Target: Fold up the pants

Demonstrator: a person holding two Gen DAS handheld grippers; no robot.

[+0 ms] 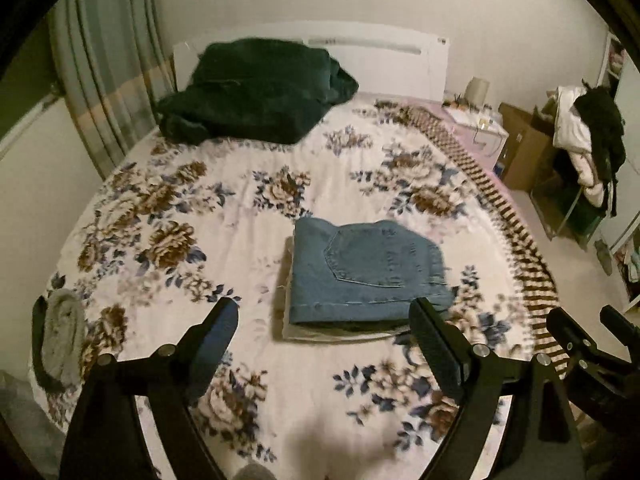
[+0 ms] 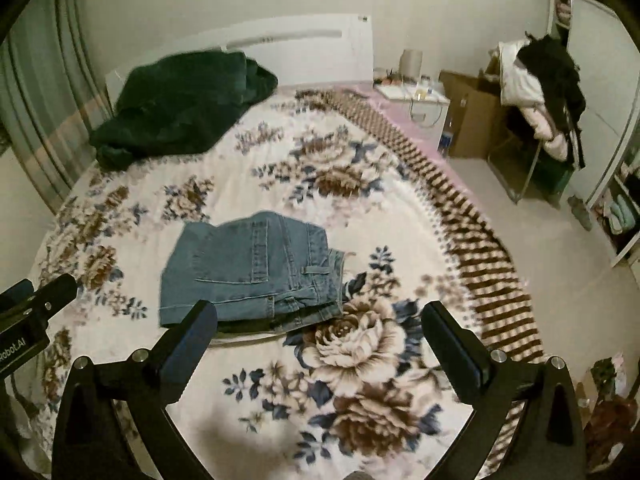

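A bedroom with pale walls holds one bed (image 1: 224, 208), spread with a white blanket printed with brown and blue flowers; that bed is the landmark for everything here. Near its middle, toward the foot, lies one pair of blue jeans (image 1: 366, 272), folded into a compact rectangle with a back pocket facing up; under it a thin stack of other folded cloth shows at the edge, pale at the bottom. In the right wrist view the same jeans (image 2: 252, 272) show their waistband and belt loops. At the head of the bed, on the curtain side, sits one heap of dark green fabric (image 1: 256, 88), leaning against the white headboard (image 1: 384, 44).

Two claws hang over the foot of the bed, neither touching the jeans. The left claw (image 1: 326, 324) is spread wide with nothing between its fingers. The right claw (image 2: 320, 326) is likewise wide apart and empty.

Beside the bed stands one small white nightstand (image 2: 420, 100), then one brown cardboard box (image 2: 472, 116), and one chair piled with white and black clothes (image 2: 540, 92). Striped curtains (image 1: 108, 80) hang on the bed's other side.
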